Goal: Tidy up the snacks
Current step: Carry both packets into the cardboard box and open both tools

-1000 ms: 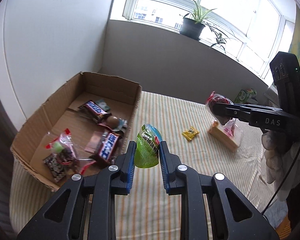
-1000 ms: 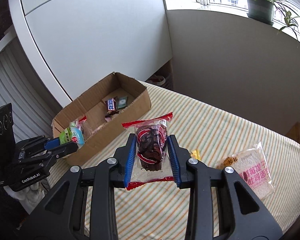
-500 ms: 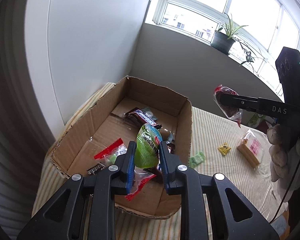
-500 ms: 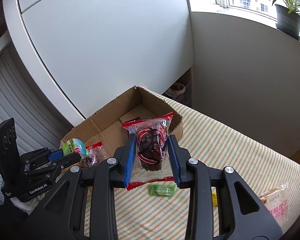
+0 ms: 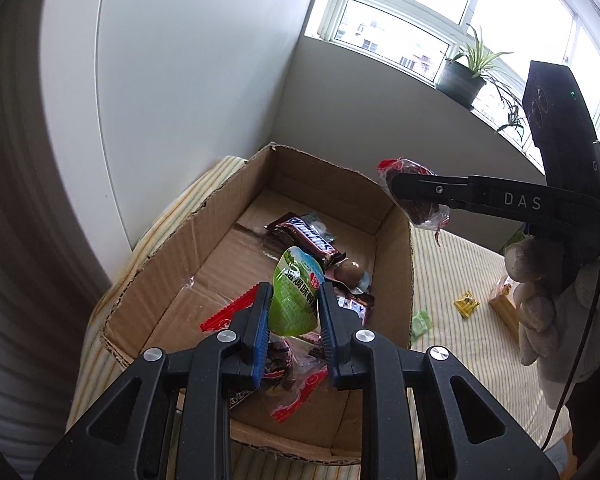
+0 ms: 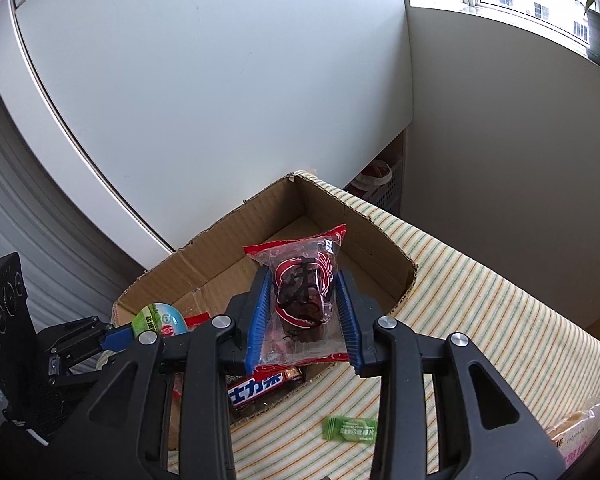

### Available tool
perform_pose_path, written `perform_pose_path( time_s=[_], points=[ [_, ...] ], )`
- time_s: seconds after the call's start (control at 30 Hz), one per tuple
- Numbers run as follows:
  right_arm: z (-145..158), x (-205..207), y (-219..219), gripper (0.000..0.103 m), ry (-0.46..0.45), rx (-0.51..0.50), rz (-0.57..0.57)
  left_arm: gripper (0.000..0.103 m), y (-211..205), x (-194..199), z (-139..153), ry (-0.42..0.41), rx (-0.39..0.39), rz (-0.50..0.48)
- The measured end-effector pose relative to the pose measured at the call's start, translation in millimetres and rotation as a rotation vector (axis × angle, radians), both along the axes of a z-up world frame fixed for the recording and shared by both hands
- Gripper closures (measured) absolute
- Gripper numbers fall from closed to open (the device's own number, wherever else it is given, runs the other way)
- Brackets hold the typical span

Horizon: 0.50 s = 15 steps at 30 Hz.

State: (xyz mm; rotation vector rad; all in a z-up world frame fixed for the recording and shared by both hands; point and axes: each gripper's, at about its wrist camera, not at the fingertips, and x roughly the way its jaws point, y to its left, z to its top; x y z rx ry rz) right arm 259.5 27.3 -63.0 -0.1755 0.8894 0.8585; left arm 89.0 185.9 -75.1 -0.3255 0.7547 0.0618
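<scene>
My left gripper (image 5: 293, 312) is shut on a green pouch (image 5: 294, 292) and holds it over the open cardboard box (image 5: 172, 256). The pouch also shows in the right wrist view (image 6: 160, 318). My right gripper (image 6: 303, 308) is shut on a red-and-clear packet of dark cake (image 6: 302, 292), above the box's near wall (image 6: 396, 256). It also shows in the left wrist view (image 5: 416, 196), over the box's far right corner. Inside the box lie a Snickers bar (image 5: 306, 236), a round chocolate (image 5: 348, 271) and red-edged clear packets (image 5: 228, 314).
The box sits on a striped cloth (image 6: 480, 320) against a white wall. On the cloth lie a small green candy (image 6: 350, 432), a yellow candy (image 5: 466, 304) and a bread packet (image 5: 504, 308). A potted plant (image 5: 464, 76) stands on the windowsill.
Both grippers have moved toward the box with their snacks. The green pouch has gone from beside the box to over its inside, and the cake packet has come over the box edge.
</scene>
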Motion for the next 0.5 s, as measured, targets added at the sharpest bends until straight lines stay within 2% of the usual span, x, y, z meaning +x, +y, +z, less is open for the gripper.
perform_pose_path(
  time_s=[0.03,0.07,0.1,0.13,0.17,0.23,0.5],
  points=[
    [-0.5,-0.2,1.4,0.067,-0.002,-0.002,0.0,0.081,-0.2,-0.5,0.2,0.0,0.001,0.0],
    [-0.5,0.1,2.5,0.059,-0.004,-0.004,-0.004,0.081,-0.7,-0.9,0.3,0.0,0.003,0.003],
    [-0.2,-0.3,2.4,0.044,-0.011,-0.003,-0.009,0.081,-0.7,-0.5,0.6,-0.003,0.005,0.004],
    [0.5,-0.7,1.6,0.038,-0.021,0.003,-0.017,0.079,-0.7,-0.7,0.7,-0.003,0.009,0.008],
    [1.7,-1.1,0.4,0.033,-0.028,0.013,-0.023,0.073,-0.5,-1.2,0.9,-0.003,0.012,0.013],
    [3.2,-0.7,-2.2,0.033,-0.023,0.022,-0.025,0.068,0.6,-2.8,1.5,-0.01,0.008,0.019],
    [9.1,1.9,-28.0,0.033,-0.02,0.031,-0.072,0.068,-0.3,-6.9,4.1,-0.016,0.003,0.02]
  ],
)
